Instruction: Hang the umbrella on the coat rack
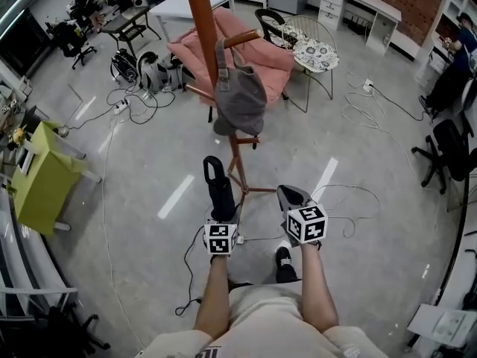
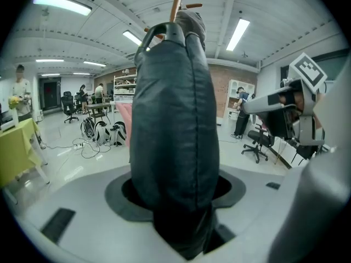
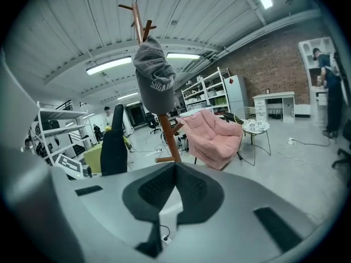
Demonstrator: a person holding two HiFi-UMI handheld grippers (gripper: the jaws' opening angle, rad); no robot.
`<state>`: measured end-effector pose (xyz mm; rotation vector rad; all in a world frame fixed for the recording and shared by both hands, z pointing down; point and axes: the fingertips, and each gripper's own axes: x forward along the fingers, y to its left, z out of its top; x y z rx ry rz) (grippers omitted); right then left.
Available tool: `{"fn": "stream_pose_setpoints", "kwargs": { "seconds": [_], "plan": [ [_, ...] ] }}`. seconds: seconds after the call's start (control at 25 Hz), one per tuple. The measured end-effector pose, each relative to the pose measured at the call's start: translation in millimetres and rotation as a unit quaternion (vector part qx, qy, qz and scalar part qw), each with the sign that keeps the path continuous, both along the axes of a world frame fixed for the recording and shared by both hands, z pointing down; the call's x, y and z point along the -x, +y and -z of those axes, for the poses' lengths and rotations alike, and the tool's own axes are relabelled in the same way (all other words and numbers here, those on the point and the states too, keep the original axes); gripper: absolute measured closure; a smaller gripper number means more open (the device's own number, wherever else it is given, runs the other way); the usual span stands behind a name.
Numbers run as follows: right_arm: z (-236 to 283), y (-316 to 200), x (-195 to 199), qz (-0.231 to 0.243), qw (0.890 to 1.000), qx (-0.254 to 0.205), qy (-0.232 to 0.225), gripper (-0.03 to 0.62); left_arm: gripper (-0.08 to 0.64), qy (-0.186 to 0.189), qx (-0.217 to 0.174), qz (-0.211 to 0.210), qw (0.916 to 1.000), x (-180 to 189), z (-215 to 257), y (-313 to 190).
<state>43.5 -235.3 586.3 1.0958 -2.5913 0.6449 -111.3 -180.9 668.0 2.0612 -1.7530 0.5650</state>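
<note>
A folded black umbrella [image 1: 220, 189] in its sleeve stands upright in my left gripper [image 1: 221, 213], which is shut on its lower part. It fills the middle of the left gripper view as the umbrella [image 2: 173, 119], loop handle at the top. The orange-brown coat rack [image 1: 201, 21] rises just beyond it, with a grey cap [image 1: 240, 95] hung on a peg. My right gripper [image 1: 292, 197] is beside the left one, shut, with nothing in it. In the right gripper view its tips meet at the gripper [image 3: 175, 166], the rack pole [image 3: 164, 125] and cap [image 3: 154, 75] stand ahead, and the umbrella [image 3: 115, 147] is at the left.
A pink armchair [image 1: 257, 54] and a wire chair [image 1: 313, 51] stand behind the rack. A yellow-green cabinet [image 1: 41, 177] is at the left. Cables [image 1: 141, 99] trail over the floor. Black office chairs [image 1: 451, 151] are at the right, and the rack's feet [image 1: 250, 189] spread near my grippers.
</note>
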Motion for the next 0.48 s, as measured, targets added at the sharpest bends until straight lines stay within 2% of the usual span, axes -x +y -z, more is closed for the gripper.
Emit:
{"fn": "stream_pose_setpoints", "kwargs": {
  "seconds": [0.24, 0.48],
  "plan": [
    [-4, 9, -3, -0.005, 0.999, 0.017, -0.027, 0.588, 0.301, -0.009, 0.023, -0.012, 0.9996, -8, -21, 0],
    [-7, 12, 8, 0.005, 0.999, 0.019, -0.028, 0.588, 0.301, -0.005, 0.050, -0.022, 0.9985, -9, -45, 1]
  ]
}}
